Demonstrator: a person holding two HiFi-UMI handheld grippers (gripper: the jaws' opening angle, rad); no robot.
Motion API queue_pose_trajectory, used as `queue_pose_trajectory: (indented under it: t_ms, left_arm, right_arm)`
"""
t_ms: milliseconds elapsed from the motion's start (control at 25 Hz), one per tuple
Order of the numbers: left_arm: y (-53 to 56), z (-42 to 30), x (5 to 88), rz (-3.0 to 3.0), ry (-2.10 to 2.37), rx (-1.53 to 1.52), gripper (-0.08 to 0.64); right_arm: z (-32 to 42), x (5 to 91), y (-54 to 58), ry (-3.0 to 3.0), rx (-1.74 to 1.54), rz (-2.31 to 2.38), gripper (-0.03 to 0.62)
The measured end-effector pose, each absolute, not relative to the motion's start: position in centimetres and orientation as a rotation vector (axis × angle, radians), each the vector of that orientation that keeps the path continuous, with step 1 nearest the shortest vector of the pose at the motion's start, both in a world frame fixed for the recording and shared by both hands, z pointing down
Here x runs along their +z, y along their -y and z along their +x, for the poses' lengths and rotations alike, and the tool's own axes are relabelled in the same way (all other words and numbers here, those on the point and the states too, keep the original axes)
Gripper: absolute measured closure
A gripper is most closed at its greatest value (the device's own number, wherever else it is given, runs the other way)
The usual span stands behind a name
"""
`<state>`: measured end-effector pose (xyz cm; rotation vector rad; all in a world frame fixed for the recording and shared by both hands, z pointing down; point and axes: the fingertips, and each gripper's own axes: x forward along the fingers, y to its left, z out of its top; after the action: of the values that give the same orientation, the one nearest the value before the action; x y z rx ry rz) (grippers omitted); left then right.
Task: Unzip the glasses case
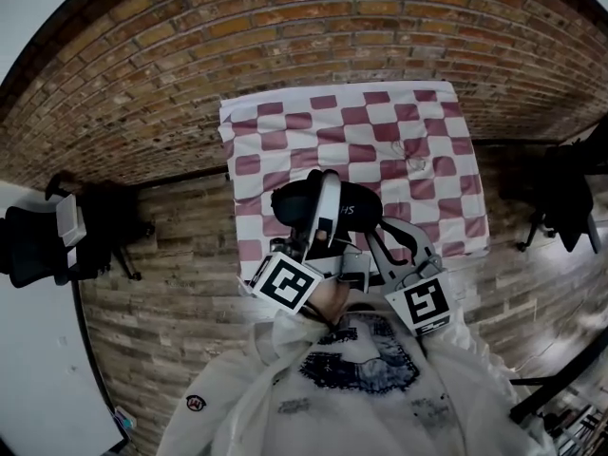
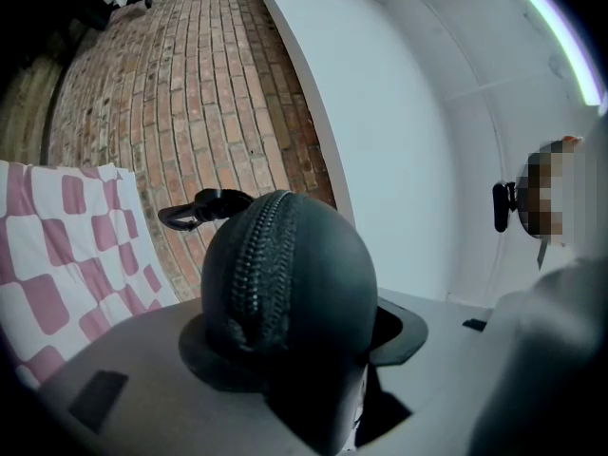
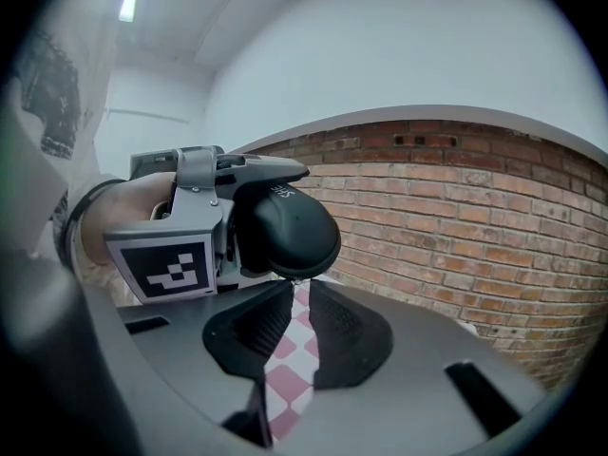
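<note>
the person in a white sweatshirt [image 1: 285, 397] holds both grippers up at the near edge of a surface covered by a pink-and-white checked cloth [image 1: 399, 141]. the black glasses case [image 1: 296, 203] is off the surface, clamped firmly in the left gripper [image 2: 302, 335], its jaws pressed against both sides of the case. its zipper [image 2: 255, 255] faces the left gripper view and looks closed. a black clip [image 2: 204, 207] hangs at the far end. the right gripper [image 3: 296, 291] has its jaws drawn almost together, a thin slit left between them. their tips sit just under the case's rounded end, where a small zip pull [image 3: 299, 277] hangs; i cannot tell whether they pinch it.
</note>
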<state>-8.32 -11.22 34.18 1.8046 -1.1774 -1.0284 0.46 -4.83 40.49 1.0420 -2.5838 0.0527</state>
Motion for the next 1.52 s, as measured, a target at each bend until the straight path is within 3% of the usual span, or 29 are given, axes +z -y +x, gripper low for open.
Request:
queue_pose_trajectory:
  t_ms: [720,1520]
  left_arm:
    - [11.6,-8.4,33.4,1.944,1.187,-0.926,0.291]
    - [11.2,-7.7,32.3,2.088,1.169,-0.812,0.299]
  right_arm:
    - [-0.6,41.6,5.0,2.549,0.061,1.014,0.577]
    - [-0.7,41.8,5.0,2.519,0.073,1.010,0.578]
